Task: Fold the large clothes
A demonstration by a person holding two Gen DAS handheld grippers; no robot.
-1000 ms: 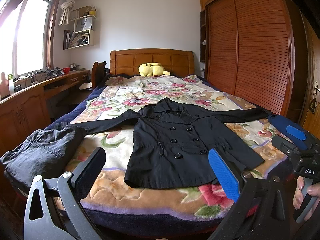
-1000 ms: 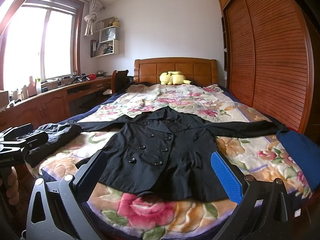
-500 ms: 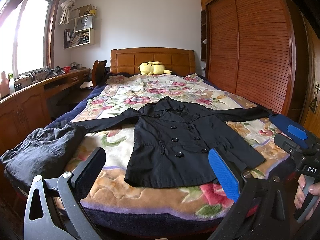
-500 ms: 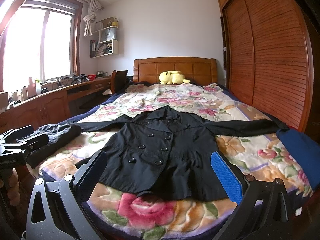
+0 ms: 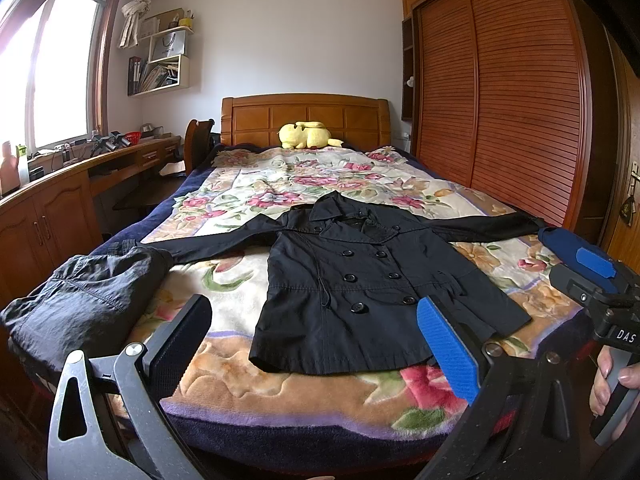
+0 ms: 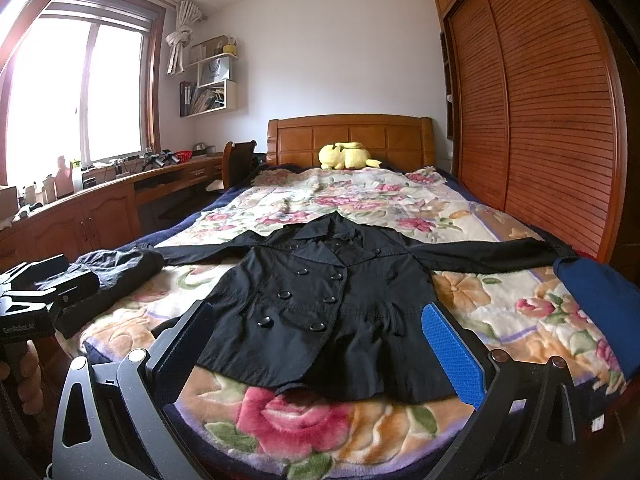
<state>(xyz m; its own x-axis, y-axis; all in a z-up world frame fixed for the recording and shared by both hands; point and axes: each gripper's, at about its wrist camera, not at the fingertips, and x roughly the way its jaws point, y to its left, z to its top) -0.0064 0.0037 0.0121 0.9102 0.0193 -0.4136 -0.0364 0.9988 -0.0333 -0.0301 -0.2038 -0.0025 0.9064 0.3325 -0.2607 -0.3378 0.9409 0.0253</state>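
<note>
Left wrist view: the left tool point(image 5: 316, 344) is held off the foot of the bed point(image 5: 304, 420) with its jaws spread wide and nothing between them, one finger black and the other faced with a blue pad. Beyond it a black double-breasted coat point(image 5: 360, 280) lies flat and face up on the floral blanket point(image 5: 280, 184), collar toward the wooden headboard point(image 5: 306, 118), hem near the foot edge, both sleeves stretched straight out to the sides. At the bed's near left corner sits a folded dark garment point(image 5: 84, 296), just beside the end of the coat's sleeve. The right tool point(image 5: 588, 268) shows at the right edge, gripped by a hand point(image 5: 612, 380); from here I cannot tell how its jaws stand. A yellow plush toy point(image 5: 306, 135) rests against the headboard.

Right wrist view: the right tool point(image 6: 320, 344) also gapes wide and empty, short of the coat's point(image 6: 320, 300) hem. The coat lies centred on the blanket point(image 6: 340, 200), sleeves reaching toward both bed sides. A blue cloth item point(image 6: 604, 304) lies at the right edge of the bed, touching the end of the sleeve there. The folded dark garment point(image 6: 116, 272) is at the left, with part of the left tool's body point(image 6: 36, 296) in front of it. A louvred wooden wardrobe point(image 6: 532, 112) runs along the right wall.
</note>
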